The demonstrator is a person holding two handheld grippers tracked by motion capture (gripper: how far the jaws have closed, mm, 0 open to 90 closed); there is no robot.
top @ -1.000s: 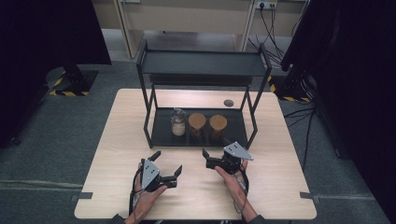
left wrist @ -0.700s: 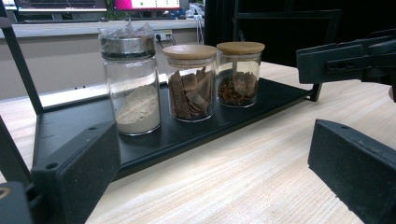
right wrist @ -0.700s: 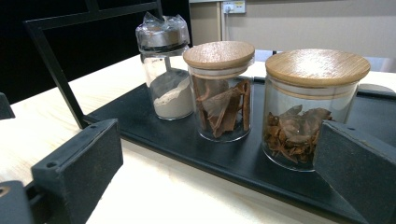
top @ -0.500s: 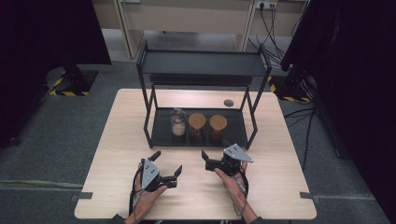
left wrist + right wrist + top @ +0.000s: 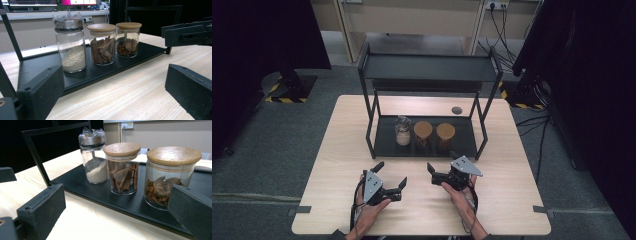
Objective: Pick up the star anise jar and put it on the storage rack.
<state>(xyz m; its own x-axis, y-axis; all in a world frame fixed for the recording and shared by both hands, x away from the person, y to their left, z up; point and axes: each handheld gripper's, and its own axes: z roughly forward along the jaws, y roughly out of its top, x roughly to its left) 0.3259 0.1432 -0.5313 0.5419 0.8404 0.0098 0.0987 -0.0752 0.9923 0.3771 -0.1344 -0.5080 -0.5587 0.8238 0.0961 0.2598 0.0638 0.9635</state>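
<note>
right tongs edged nearer the rack | left tongs unmoved | both gaping, empty, hands low on table

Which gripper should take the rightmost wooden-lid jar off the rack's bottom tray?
Right, most likely. The right gripper sits open just in front of the rightmost jar, which looms between its jaws in the right gripper view. The left gripper, also open, lies farther left, nearer the powder jar.

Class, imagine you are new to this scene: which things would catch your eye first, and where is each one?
Three glass jars in a row on the black rack's lower shelf: a powder jar at the left, then two wooden-lidded jars, the middle jar and the right jar. Nearer the person, the left gripper and right gripper rest open on the table.
</note>
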